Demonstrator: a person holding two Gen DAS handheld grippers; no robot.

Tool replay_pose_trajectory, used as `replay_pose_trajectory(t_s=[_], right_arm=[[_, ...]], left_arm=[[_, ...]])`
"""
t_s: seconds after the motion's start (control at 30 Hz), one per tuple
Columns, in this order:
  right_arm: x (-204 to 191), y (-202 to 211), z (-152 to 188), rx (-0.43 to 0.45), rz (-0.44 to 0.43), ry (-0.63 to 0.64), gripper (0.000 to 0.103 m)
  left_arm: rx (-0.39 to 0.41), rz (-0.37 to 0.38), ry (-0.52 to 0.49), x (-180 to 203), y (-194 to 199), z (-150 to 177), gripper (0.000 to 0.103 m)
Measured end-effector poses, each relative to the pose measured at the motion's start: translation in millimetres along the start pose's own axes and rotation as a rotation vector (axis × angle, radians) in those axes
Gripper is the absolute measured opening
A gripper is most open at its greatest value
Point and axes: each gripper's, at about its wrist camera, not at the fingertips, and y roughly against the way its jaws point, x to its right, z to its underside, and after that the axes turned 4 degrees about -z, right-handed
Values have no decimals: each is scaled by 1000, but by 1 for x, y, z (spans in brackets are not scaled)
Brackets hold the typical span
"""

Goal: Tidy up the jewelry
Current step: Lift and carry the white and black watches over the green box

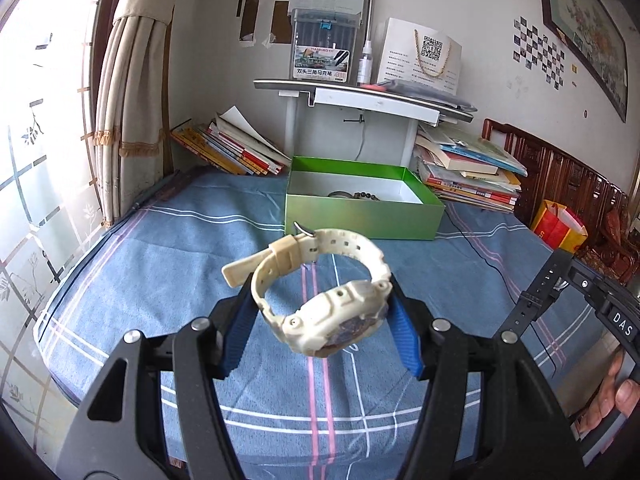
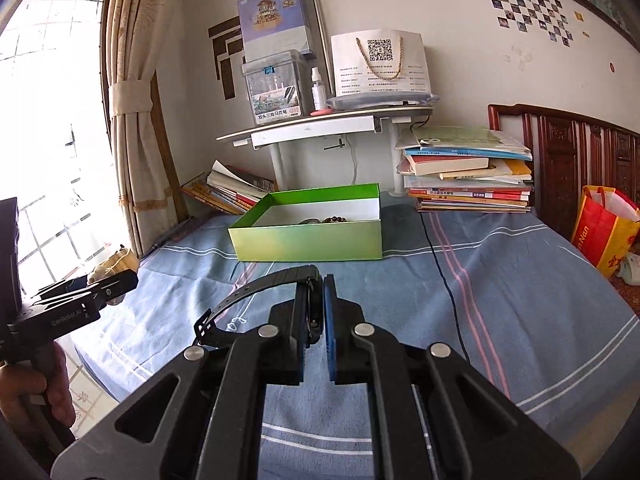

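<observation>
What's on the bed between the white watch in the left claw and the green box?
Nothing: only bare striped bedsheet between the white watch and the green box, seen in the left wrist view.

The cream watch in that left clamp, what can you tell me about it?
The cream watch is a chunky sports model, plastic or resin by its look, yellowed and worn. Its strap is buckled into a loop with a metal buckle on top and the strap's tail sticking out left. It is tilted, dial facing down and toward the camera. The left gripper pinches it between blue pads, above the striped blue bedsheet, short of the green box.
</observation>
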Motion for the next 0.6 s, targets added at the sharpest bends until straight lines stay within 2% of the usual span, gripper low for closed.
replay_pose_trajectory(t_s=[0.6], right_arm=[[2, 4, 2, 3, 0, -11, 8]], left_arm=[[-11, 1, -14, 2, 1, 1, 61]])
